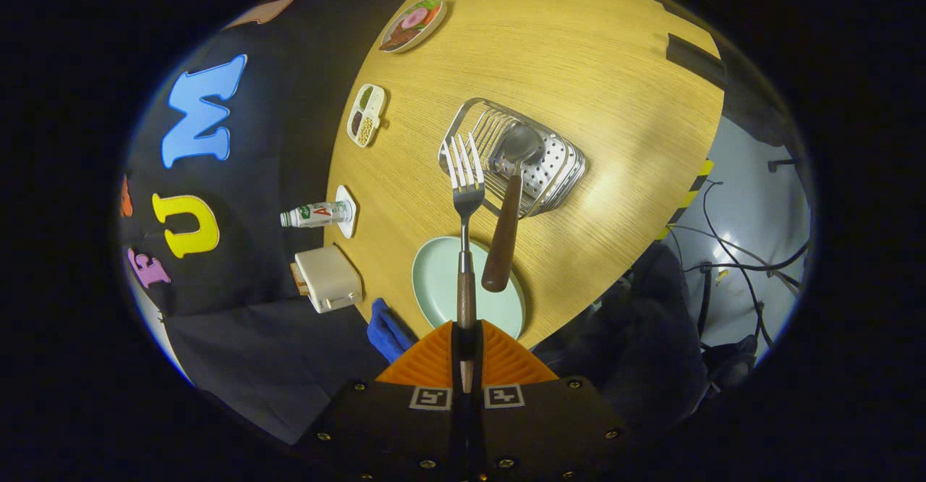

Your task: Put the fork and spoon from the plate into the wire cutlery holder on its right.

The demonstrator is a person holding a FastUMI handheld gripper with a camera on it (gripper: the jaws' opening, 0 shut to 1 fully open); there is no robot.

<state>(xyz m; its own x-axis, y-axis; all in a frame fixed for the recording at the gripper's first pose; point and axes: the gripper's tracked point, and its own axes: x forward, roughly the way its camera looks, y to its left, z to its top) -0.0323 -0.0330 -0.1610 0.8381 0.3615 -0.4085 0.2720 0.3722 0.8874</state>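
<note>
Currently the gripper (466, 355) is closed on the wooden handle of the fork (465, 200), both fingers pressing the handle between them, with the tines pointing straight ahead and lifted above the table (579, 55). Taking the wire cutlery holder (517, 156) as landmark: the fork's tines overlap its near-left rim in this view, though the fork appears to be above it rather than inside. The spoon (508, 207) is already placed, its bowl resting in the holder and its wooden handle sticking out over the rim toward the pale green plate (441, 279), which sits just short of the holder on the gripper's side and no longer carries cutlery. Judgement: spoon step done, fork step in hand, at the carry stage. The next move calls for shifting the fork further over the holder's opening, lowering the tines past the rim beside the spoon's bowl without knocking it, then opening the fingers.
</note>
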